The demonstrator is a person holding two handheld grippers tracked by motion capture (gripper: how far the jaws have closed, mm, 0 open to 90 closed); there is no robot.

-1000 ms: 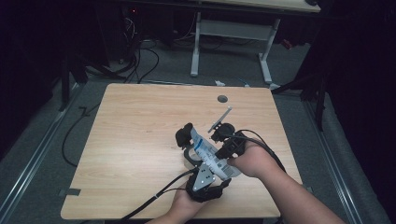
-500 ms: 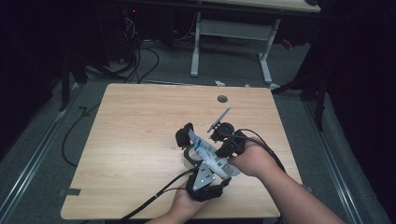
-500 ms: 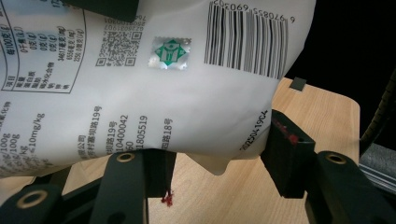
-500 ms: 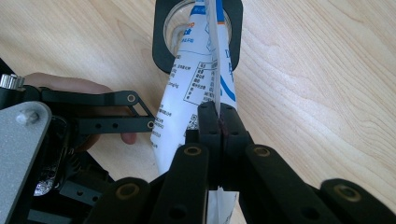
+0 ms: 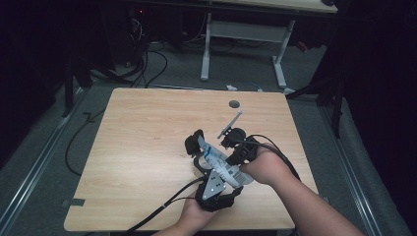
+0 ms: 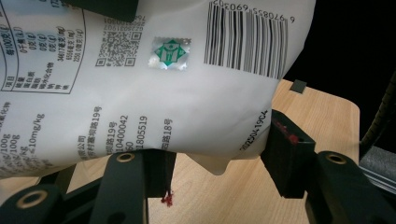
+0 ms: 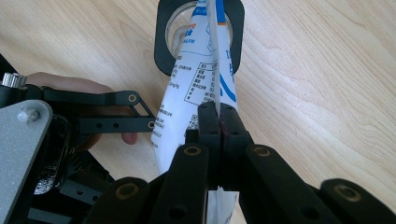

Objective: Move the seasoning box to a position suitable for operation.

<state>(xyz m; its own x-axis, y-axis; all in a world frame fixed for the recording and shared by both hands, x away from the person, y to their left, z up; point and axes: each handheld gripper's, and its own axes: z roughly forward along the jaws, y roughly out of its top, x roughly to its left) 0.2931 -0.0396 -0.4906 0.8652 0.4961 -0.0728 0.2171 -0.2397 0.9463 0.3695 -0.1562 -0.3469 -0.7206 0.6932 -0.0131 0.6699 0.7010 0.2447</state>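
A white pouch (image 5: 216, 160) with blue and black print hangs over the middle of the wooden table (image 5: 142, 147), stretched between both grippers. My left gripper (image 5: 205, 166) comes up from the near edge. In the left gripper view the barcoded pouch (image 6: 163, 93) bulges between the jaws of my left gripper (image 6: 222, 158), whose pads press its lower sides. From the right, my right gripper (image 5: 232, 147) reaches in. In its own view my right gripper (image 7: 217, 119) is shut flat on the thin edge seam of the pouch (image 7: 196, 79).
A black ring with a clear middle (image 7: 201, 32) lies on the table behind the pouch's far end. A thin grey strip (image 5: 230, 124) juts up near the right gripper. A dark round hole (image 5: 234, 103) sits near the table's far edge. Cables trail off the near side.
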